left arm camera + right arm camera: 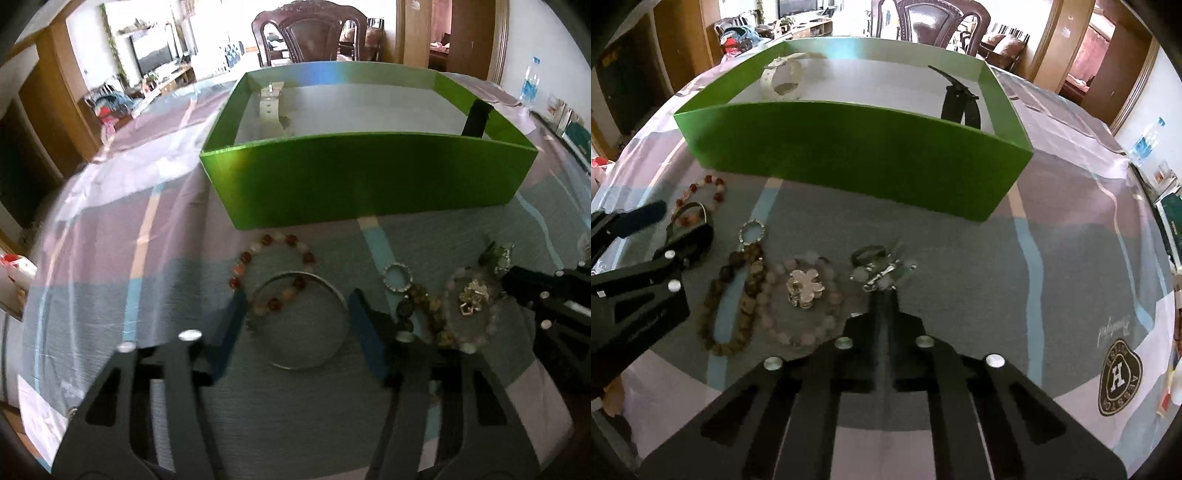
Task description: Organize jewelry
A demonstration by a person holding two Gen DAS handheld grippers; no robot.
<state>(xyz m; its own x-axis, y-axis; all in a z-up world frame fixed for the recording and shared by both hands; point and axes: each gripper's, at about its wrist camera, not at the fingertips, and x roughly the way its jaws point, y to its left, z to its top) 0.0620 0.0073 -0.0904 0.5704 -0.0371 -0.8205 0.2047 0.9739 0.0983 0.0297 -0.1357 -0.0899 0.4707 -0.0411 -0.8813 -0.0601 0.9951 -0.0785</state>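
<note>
While the left gripper (297, 306) stood apart astride the silver bangle (303, 320) on the table (110, 258), the right gripper (884, 295) was pinched together on a small silver-clasped bracelet (882, 267), just before the green box (849, 147).

The green box (849, 155) walls off the far side; right of the jewelry pile (798, 288), the counter (1052, 277) lies bare.

table (1071, 258): striped cloth; green box (849, 147); bracelets (798, 295); bangle (306, 321)
</note>
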